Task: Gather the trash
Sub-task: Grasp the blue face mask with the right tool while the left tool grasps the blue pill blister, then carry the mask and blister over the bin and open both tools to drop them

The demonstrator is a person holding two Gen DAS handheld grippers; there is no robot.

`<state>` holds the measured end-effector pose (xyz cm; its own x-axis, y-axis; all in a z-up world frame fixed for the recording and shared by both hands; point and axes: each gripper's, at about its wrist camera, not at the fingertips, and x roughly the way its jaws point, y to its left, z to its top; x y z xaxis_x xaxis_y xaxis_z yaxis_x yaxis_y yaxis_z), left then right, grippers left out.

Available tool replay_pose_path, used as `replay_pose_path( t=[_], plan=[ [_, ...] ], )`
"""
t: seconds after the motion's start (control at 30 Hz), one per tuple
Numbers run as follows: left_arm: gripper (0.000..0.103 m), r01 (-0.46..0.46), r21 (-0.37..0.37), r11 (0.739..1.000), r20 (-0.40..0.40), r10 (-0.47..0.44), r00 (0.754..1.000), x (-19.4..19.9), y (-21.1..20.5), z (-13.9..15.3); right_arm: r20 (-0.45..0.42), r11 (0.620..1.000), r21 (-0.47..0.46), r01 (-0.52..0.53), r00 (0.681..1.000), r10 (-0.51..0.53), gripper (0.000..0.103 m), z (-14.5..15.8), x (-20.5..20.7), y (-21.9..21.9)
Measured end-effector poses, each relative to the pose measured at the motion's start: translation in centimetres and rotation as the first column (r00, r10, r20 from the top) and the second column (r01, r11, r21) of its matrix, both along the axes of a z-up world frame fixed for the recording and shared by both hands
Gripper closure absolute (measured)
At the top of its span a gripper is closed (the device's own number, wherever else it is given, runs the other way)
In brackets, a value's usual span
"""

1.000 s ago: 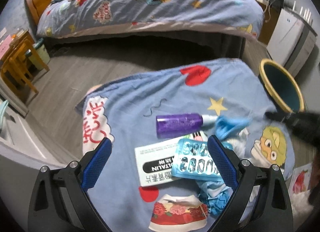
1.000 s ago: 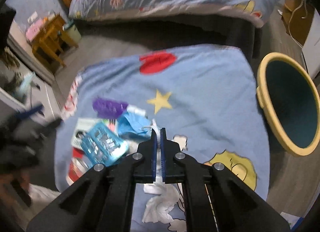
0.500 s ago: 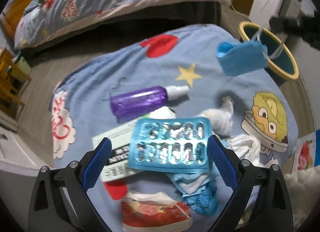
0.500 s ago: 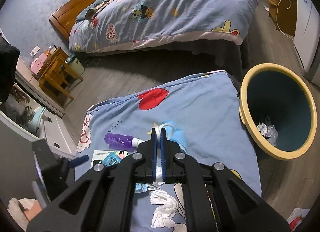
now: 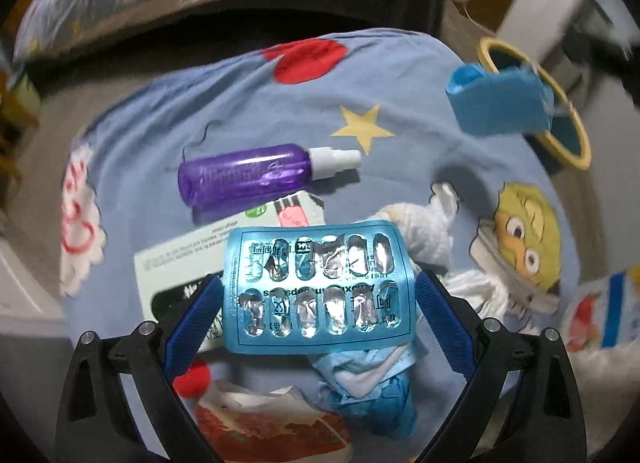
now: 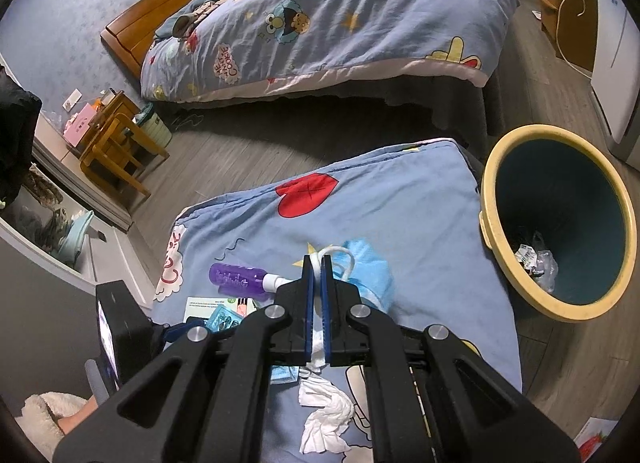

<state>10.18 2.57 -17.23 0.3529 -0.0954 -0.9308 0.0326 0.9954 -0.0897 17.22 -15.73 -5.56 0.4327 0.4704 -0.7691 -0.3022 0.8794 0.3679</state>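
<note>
Trash lies on a blue cartoon sheet [image 5: 400, 83]. My left gripper [image 5: 318, 295] is open and straddles an empty blue blister pack [image 5: 318, 287], low over it. A purple spray bottle [image 5: 248, 175], a white medicine box [image 5: 180, 263], crumpled tissues [image 5: 424, 231] and a blue wad [image 5: 372, 395] lie around it. My right gripper [image 6: 316, 263] is shut on the ear loop of a blue face mask [image 6: 366, 269] and holds it above the sheet. The mask also shows in the left wrist view [image 5: 500, 103], hanging in front of the yellow-rimmed bin [image 6: 496, 199].
The bin stands on the floor right of the sheet and holds some trash [image 6: 536, 259]. A bed with a cartoon duvet [image 6: 320, 23] lies beyond a strip of wood floor. A red flowered wrapper [image 5: 272, 423] lies at the sheet's near edge. Wooden stools [image 6: 116, 143] stand left.
My right gripper has lifted the blue mask off the sheet and carried it up and right toward the bin. My left gripper has moved in low over the blister pack.
</note>
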Motion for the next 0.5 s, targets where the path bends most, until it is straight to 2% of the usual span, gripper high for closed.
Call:
replay_pose_path(
  t=[0.1, 0.3, 0.5],
  plan=[
    [0.007, -0.018, -0.022, 1.0, -0.008, 0.018, 1.0, 0.0, 0.3, -0.1, 0.0, 1.0, 0.001, -0.003, 1.0, 0.003, 0.1, 0.0, -0.1, 0.0],
    [0.009, 0.017, 0.009, 1.0, -0.005, -0.017, 1.0, 0.0, -0.6, 0.1, 0.002, 1.0, 0.001, -0.004, 1.0, 0.004, 0.1, 0.0, -0.1, 0.0],
    [0.009, 0.022, 0.029, 0.999, 0.051, -0.023, 0.998, -0.1, -0.8, 1.5, 0.008, 1.0, 0.014, 0.001, 1.0, -0.002, 0.1, 0.6, -0.2, -0.2]
  ],
)
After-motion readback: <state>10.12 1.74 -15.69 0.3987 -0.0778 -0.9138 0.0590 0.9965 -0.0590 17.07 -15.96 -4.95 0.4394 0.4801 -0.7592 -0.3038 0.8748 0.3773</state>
